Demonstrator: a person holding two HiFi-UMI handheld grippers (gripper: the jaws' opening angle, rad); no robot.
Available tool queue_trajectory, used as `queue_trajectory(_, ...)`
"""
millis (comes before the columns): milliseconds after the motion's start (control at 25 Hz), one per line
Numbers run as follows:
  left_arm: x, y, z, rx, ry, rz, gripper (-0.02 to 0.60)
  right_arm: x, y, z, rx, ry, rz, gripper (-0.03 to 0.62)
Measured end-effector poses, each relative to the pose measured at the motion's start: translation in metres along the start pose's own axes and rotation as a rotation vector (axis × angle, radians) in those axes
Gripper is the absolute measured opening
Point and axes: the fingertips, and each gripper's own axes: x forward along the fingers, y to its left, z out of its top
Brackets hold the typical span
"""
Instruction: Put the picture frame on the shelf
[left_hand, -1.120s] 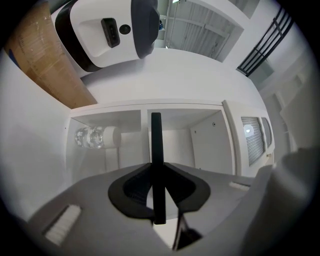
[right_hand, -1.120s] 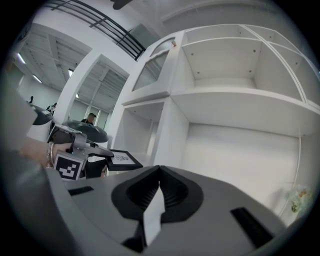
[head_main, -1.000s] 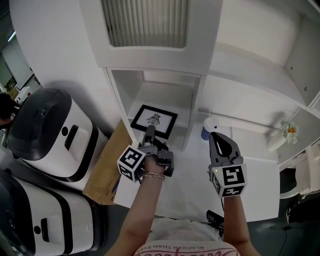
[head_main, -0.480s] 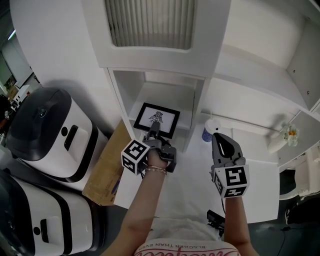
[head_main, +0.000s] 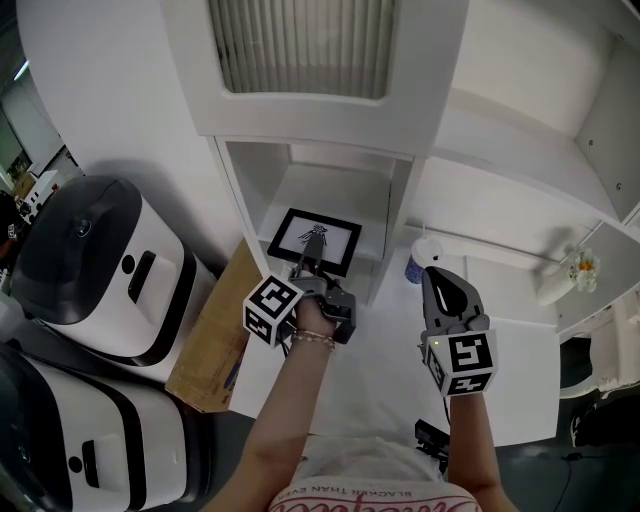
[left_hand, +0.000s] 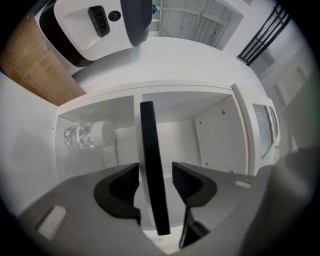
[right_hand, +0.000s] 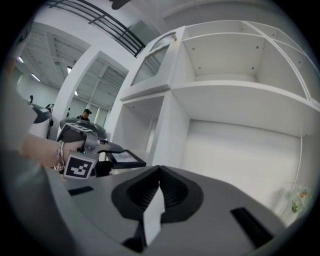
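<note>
Now the left gripper (left_hand: 155, 176) is opening, pads off the frame (left_hand: 149, 150) between them on the shelf (head_main: 335, 192), while the right gripper (right_hand: 158, 174) is closed.

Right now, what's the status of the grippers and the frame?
Left gripper opening, picture frame between its jaws, inside shelf. Right gripper shut, empty. Nothing blocking.

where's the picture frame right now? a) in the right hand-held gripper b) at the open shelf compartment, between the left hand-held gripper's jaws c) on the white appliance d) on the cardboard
b: the picture frame shows edge-on between the jaws of the left hand-held gripper, which are opening and clear of it, at the shelf compartment.
</note>
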Motion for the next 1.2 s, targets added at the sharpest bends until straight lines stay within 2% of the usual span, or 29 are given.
queue_trajectory(40,-0.001,-0.002,0.0,-0.011,-0.001,-0.01,0.209,0.0,0.001,-0.001,0.0,0.002,0.002,0.006)
queue_trajectory(240,-0.008,-0.006,-0.001,-0.02,0.0,-0.034,0.264,0.0,0.002,-0.003,0.002,0.008,0.007,0.006)
queue_trajectory(560,-0.035,0.003,0.0,-0.056,-0.006,-0.034,0.27,0.001,0.008,-0.003,0.0,0.005,0.02,0.007)
queue_trajectory(840,-0.053,-0.003,0.002,-0.068,-0.01,-0.063,0.268,0.001,0.014,-0.001,-0.003,-0.004,0.033,0.008)
queue_trajectory(1200,-0.053,0.024,-0.008,-0.07,0.028,0.01,0.268,-0.004,0.016,-0.002,-0.004,0.001,0.031,0.008)
